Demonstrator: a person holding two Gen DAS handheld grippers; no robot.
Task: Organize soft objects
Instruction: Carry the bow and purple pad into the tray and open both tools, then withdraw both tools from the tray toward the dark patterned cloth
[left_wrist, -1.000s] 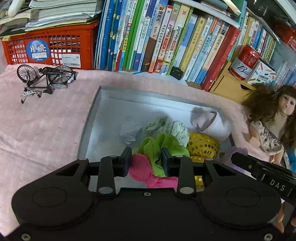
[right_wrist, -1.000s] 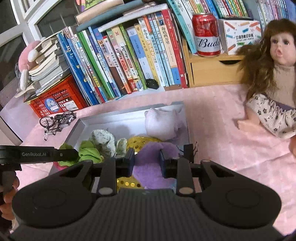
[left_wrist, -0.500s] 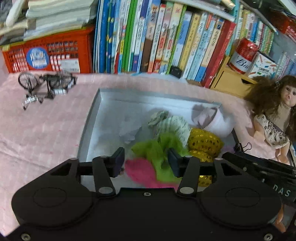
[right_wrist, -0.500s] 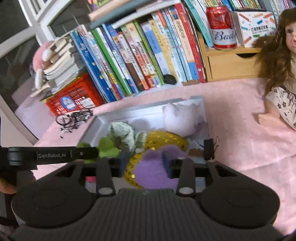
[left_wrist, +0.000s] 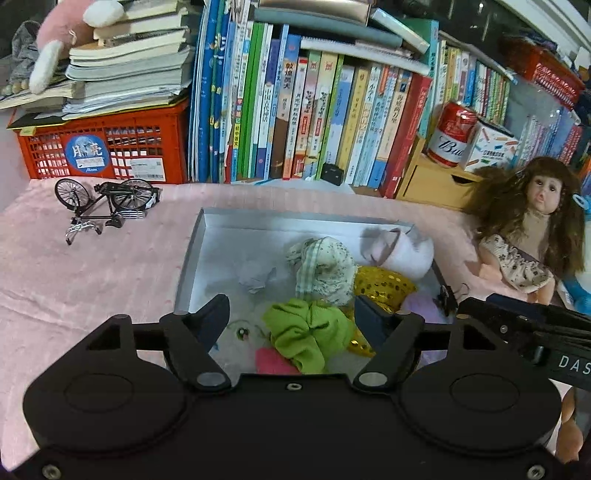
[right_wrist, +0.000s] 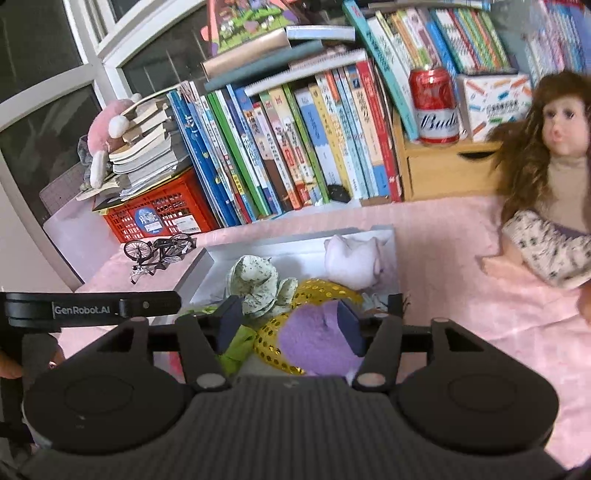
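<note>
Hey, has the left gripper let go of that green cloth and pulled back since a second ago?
Yes. The left gripper has its jaws opening, clear of the green cloth, and has lifted back: more of the gray tray shows beyond its fingers.

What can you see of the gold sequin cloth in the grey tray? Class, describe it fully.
The gold sequin cloth is yellow-gold fabric covered in shiny round sequins, soft and crumpled, lying in a curved heap in the tray. It rests against the floral cloth and the white plush, with the purple plush lying over part of it and the green cloth at its near edge. No tongs hold it.
</note>
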